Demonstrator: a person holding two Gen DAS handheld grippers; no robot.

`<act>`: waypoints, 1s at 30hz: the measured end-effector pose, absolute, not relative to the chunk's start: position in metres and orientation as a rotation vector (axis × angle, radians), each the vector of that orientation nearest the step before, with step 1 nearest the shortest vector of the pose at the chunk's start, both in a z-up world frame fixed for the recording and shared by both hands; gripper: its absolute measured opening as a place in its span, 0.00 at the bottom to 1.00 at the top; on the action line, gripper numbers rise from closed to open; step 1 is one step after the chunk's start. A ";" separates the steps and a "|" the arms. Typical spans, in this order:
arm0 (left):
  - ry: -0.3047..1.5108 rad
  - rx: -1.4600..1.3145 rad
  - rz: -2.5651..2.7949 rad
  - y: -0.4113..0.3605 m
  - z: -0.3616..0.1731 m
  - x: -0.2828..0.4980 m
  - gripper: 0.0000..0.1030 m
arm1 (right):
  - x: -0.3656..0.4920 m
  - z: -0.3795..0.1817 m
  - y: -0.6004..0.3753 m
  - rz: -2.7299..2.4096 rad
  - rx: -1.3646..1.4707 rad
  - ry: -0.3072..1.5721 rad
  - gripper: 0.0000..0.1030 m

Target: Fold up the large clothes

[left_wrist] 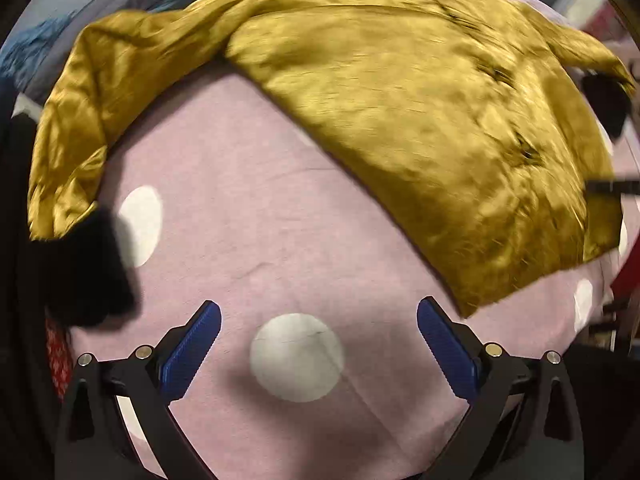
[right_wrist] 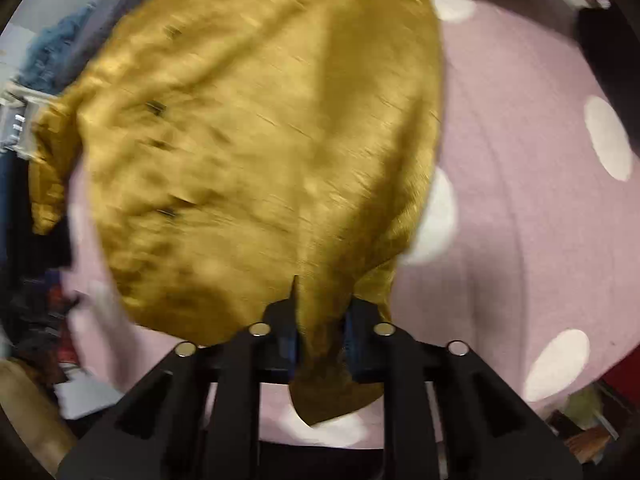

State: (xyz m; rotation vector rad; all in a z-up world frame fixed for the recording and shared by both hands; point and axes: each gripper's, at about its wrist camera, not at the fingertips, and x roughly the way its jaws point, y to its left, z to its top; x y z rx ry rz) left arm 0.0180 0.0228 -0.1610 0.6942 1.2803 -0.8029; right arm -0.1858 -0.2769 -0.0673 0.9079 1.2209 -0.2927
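A shiny mustard-gold garment (left_wrist: 400, 120) lies spread on a pink sheet with white dots (left_wrist: 260, 220). One sleeve (left_wrist: 68, 152) hangs down the left side, ending in a dark cuff. My left gripper (left_wrist: 318, 312) points down at the bare sheet, open, its blue pads (left_wrist: 192, 352) wide apart over a white dot, with the garment's lower corner just beyond the right pad. In the right wrist view the garment (right_wrist: 260, 140) fills the middle. My right gripper (right_wrist: 320, 320) is shut on a corner of it, and a tail of cloth (right_wrist: 328, 392) pokes out behind the pads.
Dark and blue-grey bedding (left_wrist: 80, 20) lies behind the garment. Cluttered dark items (right_wrist: 36, 312) sit past the sheet's left edge in the right wrist view. Another black gripper part (left_wrist: 608, 104) shows at the garment's right edge.
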 end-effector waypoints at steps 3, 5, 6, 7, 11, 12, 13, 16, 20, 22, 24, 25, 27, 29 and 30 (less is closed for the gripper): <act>1.249 0.701 -0.873 0.010 -0.158 0.007 0.94 | -0.154 -0.012 -0.301 -0.211 0.993 0.992 0.08; 1.245 0.697 -0.904 0.002 -0.158 0.003 0.94 | -0.131 0.021 -0.324 -0.190 1.057 0.846 0.08; 1.251 0.694 -0.917 -0.004 -0.159 0.001 0.94 | -0.119 0.032 -0.336 -0.184 1.090 0.793 0.08; 1.254 0.691 -0.927 -0.008 -0.158 -0.001 0.94 | -0.107 0.043 -0.350 -0.177 1.133 0.737 0.08; 1.228 0.683 -1.003 -0.030 -0.151 -0.013 0.94 | -0.058 0.080 -0.384 -0.216 1.158 0.636 0.08; 1.220 0.682 -1.018 -0.035 -0.149 -0.016 0.94 | -0.044 0.087 -0.389 -0.229 1.134 0.635 0.08; 1.213 0.680 -1.022 -0.041 -0.148 -0.019 0.94 | -0.033 0.091 -0.393 -0.242 1.124 0.638 0.08; 1.121 0.708 -0.931 -0.057 -0.143 -0.015 0.94 | -0.017 0.093 -0.398 -0.262 1.124 0.651 0.08; 1.096 0.556 -0.759 -0.076 -0.128 0.029 0.94 | -0.016 0.086 -0.407 -0.287 1.148 0.683 0.08; 1.100 0.423 -0.751 -0.084 -0.112 0.054 0.94 | -0.021 0.076 -0.412 -0.306 1.150 0.703 0.08; 1.082 0.345 -0.778 -0.089 -0.097 0.068 0.94 | -0.025 0.064 -0.418 -0.321 1.150 0.723 0.08; 1.070 0.317 -0.784 -0.092 -0.090 0.077 0.93 | -0.028 0.059 -0.420 -0.325 1.157 0.734 0.08; 1.095 0.284 -0.780 -0.103 -0.086 0.093 0.76 | -0.032 0.049 -0.424 -0.327 1.170 0.752 0.08; 1.174 0.242 -0.789 -0.121 -0.090 0.118 0.46 | -0.038 0.040 -0.424 -0.341 1.154 0.778 0.08; 1.207 0.243 -0.778 -0.127 -0.093 0.125 0.33 | -0.042 0.037 -0.423 -0.348 1.146 0.789 0.08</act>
